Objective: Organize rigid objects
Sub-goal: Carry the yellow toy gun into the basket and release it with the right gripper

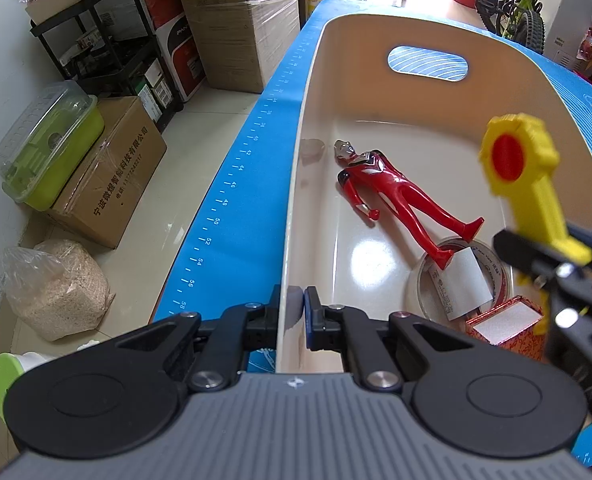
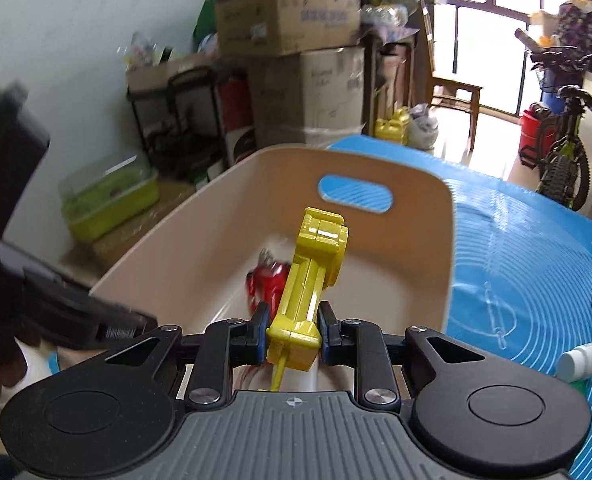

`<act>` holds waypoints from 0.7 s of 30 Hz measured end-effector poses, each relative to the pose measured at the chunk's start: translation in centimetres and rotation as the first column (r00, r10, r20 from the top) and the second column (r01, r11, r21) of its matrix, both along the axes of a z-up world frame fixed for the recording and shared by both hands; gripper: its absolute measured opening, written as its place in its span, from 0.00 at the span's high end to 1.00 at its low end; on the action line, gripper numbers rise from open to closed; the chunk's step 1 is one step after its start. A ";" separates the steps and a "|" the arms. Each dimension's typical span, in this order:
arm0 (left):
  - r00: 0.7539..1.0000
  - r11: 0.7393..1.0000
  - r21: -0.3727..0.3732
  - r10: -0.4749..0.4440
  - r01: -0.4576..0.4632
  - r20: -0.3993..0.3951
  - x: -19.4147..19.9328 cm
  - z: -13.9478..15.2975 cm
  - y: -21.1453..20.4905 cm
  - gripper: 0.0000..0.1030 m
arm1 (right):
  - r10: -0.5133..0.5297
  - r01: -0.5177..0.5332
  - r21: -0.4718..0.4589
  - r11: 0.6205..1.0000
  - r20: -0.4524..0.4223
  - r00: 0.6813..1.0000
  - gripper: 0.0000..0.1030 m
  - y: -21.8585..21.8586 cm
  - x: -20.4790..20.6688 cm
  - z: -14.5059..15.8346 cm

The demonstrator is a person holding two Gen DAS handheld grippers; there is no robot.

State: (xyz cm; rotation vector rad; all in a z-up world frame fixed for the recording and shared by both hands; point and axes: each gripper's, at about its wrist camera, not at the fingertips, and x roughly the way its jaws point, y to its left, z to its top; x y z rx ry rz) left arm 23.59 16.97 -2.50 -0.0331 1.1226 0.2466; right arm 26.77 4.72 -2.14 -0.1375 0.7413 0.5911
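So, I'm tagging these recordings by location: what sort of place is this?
Probably a home storage or spare room. Stacked cardboard boxes line the wall, a child's bicycle stands by the window, and the blue mat covers a table used for sorting.

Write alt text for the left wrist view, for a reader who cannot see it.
The left gripper clamps the side wall of a beige bin on a blue mat. Inside lie a red action figure, a tape roll and a small red box. At right, the right gripper holds a yellow toy above the bin.
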 end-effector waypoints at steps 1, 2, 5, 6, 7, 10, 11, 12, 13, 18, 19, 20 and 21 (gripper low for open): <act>1.000 1.000 0.000 0.000 0.000 0.000 0.0 0.0 0.0 0.89 | 0.006 -0.006 -0.009 1.000 -0.010 1.000 0.68 0.3 0.1 -0.2; 1.000 1.000 0.000 0.000 0.000 0.000 0.0 0.0 0.0 0.89 | 0.010 -0.011 -0.017 1.000 -0.022 1.000 0.68 0.4 0.1 -0.4; 1.000 1.000 0.000 0.000 0.000 0.000 0.0 0.0 0.0 0.89 | 0.021 -0.024 -0.047 0.999 -0.051 0.998 0.68 0.8 0.0 -1.1; 1.000 1.000 0.000 0.000 0.000 0.000 0.0 0.0 0.0 0.89 | 0.023 -0.027 -0.055 0.998 -0.061 0.998 0.68 0.8 0.0 -1.3; 1.000 1.000 0.000 0.000 0.000 0.000 0.0 0.0 0.0 0.89 | 0.024 -0.029 -0.060 0.998 -0.073 0.997 0.68 1.0 0.1 -1.4; 1.000 1.000 0.001 0.000 0.000 0.000 0.0 0.0 0.0 0.89 | 0.035 -0.042 -0.079 0.996 -0.086 0.996 0.68 1.1 0.2 -1.8; 1.000 1.000 0.001 0.000 0.000 0.000 0.0 0.0 0.0 0.89 | 0.038 -0.045 -0.085 0.995 -0.083 0.996 0.68 1.3 0.1 -1.8; 1.000 1.000 0.001 0.000 0.000 0.000 0.0 -0.1 0.0 0.89 | 0.038 -0.045 -0.088 0.995 -0.081 0.996 0.68 1.3 0.1 -1.8; 1.000 1.000 0.001 0.000 0.000 0.000 0.0 0.0 0.0 0.89 | 0.039 -0.046 -0.090 0.995 -0.081 0.996 0.67 1.4 0.1 -1.8; 1.000 1.000 0.001 0.000 0.000 0.000 0.0 0.0 0.0 0.89 | 0.025 -0.031 -0.064 0.997 -0.087 0.996 0.58 1.0 0.5 -1.3; 1.000 1.000 0.001 0.001 -0.001 0.000 0.0 -0.1 0.0 0.89 | 0.025 -0.030 -0.052 0.998 -0.090 0.996 0.54 0.8 0.6 -1.0; 1.000 1.000 0.001 0.001 -0.001 0.000 0.0 -0.1 0.0 0.89 | 0.024 -0.028 -0.039 0.999 -0.089 0.996 0.50 0.6 0.6 -0.7; 1.000 1.000 0.001 0.000 0.000 0.000 0.0 -0.1 0.0 0.89 | 0.021 -0.023 -0.030 0.999 -0.082 0.996 0.48 0.4 0.5 -0.4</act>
